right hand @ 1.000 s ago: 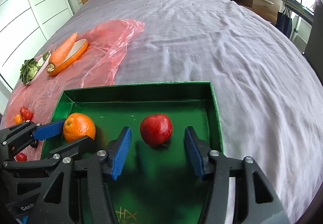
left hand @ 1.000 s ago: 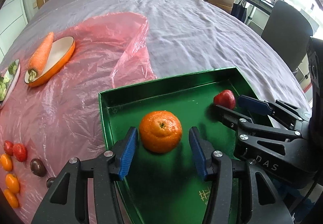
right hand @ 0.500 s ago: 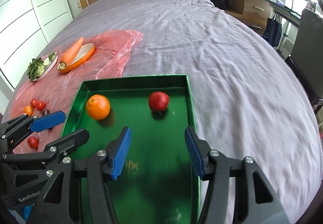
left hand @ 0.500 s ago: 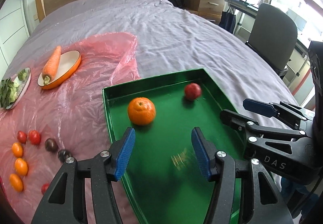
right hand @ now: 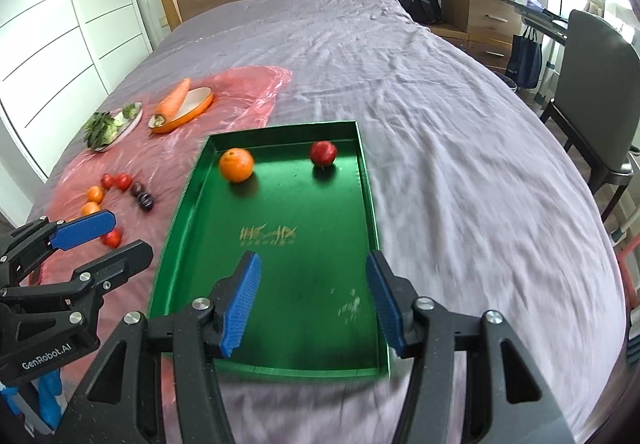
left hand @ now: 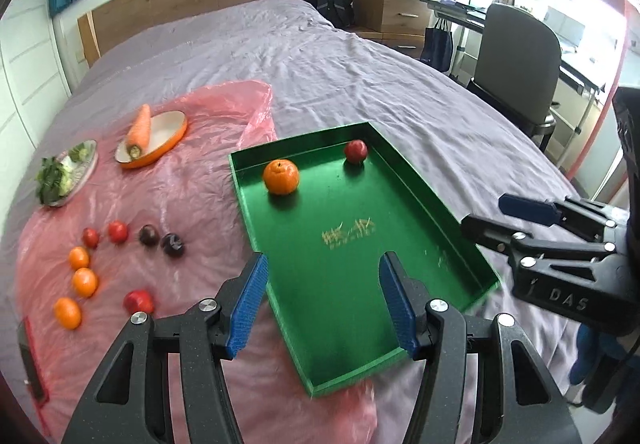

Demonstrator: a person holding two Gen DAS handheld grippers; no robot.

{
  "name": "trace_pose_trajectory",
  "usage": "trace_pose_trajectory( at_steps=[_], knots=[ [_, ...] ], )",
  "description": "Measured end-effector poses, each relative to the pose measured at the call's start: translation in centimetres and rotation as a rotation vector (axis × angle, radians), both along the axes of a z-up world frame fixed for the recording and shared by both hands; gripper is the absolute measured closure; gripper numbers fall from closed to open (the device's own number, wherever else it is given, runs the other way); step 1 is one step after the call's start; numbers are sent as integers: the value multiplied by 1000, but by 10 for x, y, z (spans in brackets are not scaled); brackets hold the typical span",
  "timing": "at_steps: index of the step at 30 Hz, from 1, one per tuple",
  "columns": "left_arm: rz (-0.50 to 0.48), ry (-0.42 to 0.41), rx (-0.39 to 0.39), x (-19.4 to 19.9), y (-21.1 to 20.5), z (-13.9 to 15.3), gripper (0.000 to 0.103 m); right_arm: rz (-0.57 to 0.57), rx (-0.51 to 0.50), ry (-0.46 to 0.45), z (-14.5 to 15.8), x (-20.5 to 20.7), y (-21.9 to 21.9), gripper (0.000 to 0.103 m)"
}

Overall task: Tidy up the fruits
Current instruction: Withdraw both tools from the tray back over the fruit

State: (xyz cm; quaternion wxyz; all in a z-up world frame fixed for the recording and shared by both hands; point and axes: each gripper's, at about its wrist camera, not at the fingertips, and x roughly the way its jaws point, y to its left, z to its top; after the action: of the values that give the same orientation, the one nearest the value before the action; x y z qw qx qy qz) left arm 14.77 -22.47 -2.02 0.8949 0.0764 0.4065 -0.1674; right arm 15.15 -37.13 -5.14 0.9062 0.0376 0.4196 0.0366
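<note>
A green tray [left hand: 424, 199] [right hand: 370, 203] lies on the bed. An orange [left hand: 281, 176] [right hand: 236, 164] sits at its far left and a red apple [left hand: 356, 151] [right hand: 323, 152] at its far right. My left gripper [left hand: 322, 306] is open and empty above the tray's near left edge. My right gripper [right hand: 314, 302] is open and empty above the tray's near end. Several small oranges, red fruits and dark plums [left hand: 162, 240] [right hand: 142, 195] lie on the pink plastic sheet [left hand: 192, 199] left of the tray.
A carrot [left hand: 140, 129] [right hand: 172, 101] rests on an orange dish, next to a plate of greens [left hand: 64, 173] [right hand: 110, 121]. The purple bedspread [right hand: 440, 123] stretches right of the tray. A grey chair [left hand: 516, 63] and a wooden drawer unit [right hand: 476, 3] stand beside the bed.
Both grippers have pulled back and up from the tray, leaving the orange and the apple lying at its far end. More of the bed and the loose fruits shows now.
</note>
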Motion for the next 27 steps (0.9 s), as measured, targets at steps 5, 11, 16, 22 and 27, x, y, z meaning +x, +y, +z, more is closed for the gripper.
trace_pose_trajectory(
  at_steps=[5, 11, 16, 22, 27],
  knots=[
    [8, -21, 26, -31, 9, 8, 51, 4, 8, -20, 12, -36, 6, 3],
    [22, -41, 46, -65, 28, 11, 51, 14, 23, -40, 18, -74, 16, 3],
    [55, -48, 62, -85, 48, 9, 51, 36, 25, -38, 15, -96, 28, 3],
    [98, -74, 71, -100, 72, 13, 51, 59, 40, -40, 12, -115, 46, 3],
    [138, -90, 71, -111, 92, 16, 51, 80, 44, -40, 10, -127, 59, 3]
  ],
)
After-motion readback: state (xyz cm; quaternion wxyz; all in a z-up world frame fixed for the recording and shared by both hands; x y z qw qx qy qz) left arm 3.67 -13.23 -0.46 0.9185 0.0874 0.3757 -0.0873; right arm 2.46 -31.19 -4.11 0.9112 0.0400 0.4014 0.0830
